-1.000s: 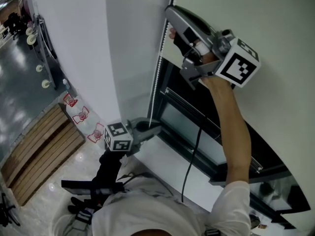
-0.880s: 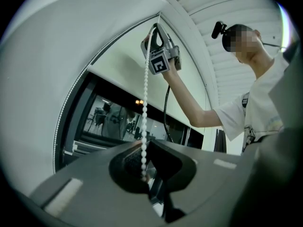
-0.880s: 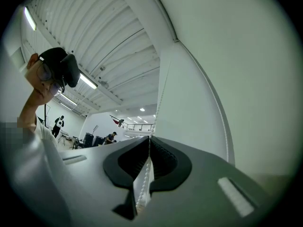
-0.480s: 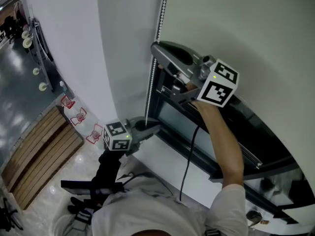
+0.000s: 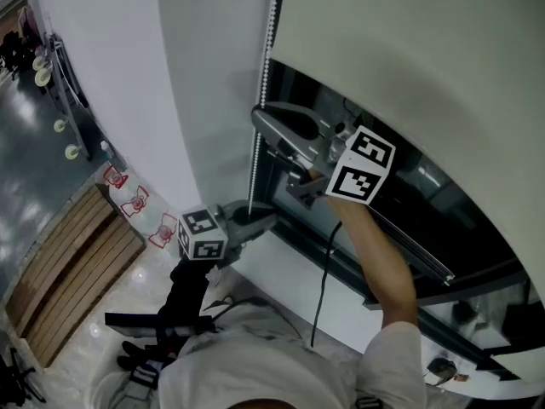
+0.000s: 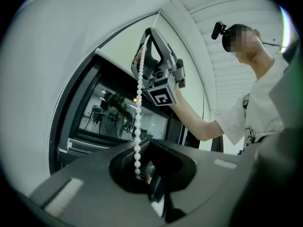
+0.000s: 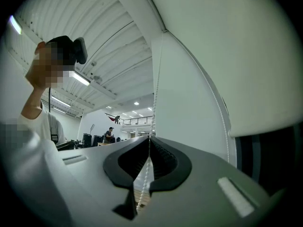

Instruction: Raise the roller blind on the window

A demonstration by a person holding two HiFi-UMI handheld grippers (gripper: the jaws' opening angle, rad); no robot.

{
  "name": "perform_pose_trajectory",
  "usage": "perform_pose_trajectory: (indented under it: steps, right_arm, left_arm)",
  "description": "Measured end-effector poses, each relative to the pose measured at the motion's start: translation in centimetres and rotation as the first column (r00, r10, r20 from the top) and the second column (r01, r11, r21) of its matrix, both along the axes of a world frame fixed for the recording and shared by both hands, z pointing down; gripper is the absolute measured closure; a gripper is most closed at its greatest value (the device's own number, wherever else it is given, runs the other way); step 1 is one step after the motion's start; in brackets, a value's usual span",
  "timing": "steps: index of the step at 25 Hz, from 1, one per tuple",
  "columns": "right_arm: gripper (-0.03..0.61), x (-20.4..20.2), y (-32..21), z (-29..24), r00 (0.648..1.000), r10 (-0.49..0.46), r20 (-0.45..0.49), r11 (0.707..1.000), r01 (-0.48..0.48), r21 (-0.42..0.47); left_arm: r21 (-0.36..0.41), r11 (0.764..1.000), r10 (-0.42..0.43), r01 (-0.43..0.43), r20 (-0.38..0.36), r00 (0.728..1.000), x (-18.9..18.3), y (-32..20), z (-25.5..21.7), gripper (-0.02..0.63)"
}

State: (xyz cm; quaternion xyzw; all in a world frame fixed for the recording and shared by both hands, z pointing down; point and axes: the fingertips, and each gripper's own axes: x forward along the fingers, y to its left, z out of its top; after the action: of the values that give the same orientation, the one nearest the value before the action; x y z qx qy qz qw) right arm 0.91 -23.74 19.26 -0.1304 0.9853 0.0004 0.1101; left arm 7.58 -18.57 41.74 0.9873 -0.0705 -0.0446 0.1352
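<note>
I am looking at the window side, where the right hand-held gripper (image 7: 150,138) is pinching the bead chain (image 6: 137,126). Its jaws are pressed together with the beads running through the seam between them. That grip is sitting high on the chain, beside the edge of the roller blind (image 5: 409,49). My guess is that this leaves a long stretch of chain to haul on in one stroke.

The left hand-held gripper (image 6: 148,141) is waiting lower down, near the sill, and is pointing level at the same strand. Its jaws also look drawn together, with the chain dropping into the hollow behind their tips. I take it to be nipping the strand there, though its pads are partly hidden by its own body. Holding the chain low is probably keeping it straight and close to the wall. That way it is not swinging, and the upper grip can work along a steady line.

The blind is hanging part way up the window. Its pale sheet is covering the top of the opening, and dark glass (image 5: 400,203) is showing beneath its lower edge. So the task looks to be under way but not finished. More pulls on the chain are likely needed, the two grips swapping places hand over hand.
</note>
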Motion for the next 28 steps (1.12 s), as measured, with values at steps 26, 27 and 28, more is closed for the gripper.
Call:
perform_pose_trajectory:
  steps: [26, 27, 28]
  right_arm:
    - [0.539, 0.4, 0.8, 7.5, 1.000, -0.021, -0.018, 0.989, 0.018, -0.143]
    - [0.510, 0.4, 0.7, 6.8, 1.000, -0.027, -0.009, 0.990, 0.026, -0.138]
    - [0.489, 0.4, 0.6, 5.8, 1.000, -0.031, 0.005, 0.991, 0.031, -0.131]
  left_arm:
    - [-0.001, 1.000, 0.008, -0.008, -0.001, 1.000, -0.1, 0.3, 0.1, 0.615]
    - [-0.004, 1.000, 0.008, -0.008, -0.003, 1.000, -0.1, 0.4, 0.1, 0.615]
    - [-0.006, 1.000, 0.008, -0.008, -0.004, 1.000, 0.0, 0.4, 0.2, 0.615]
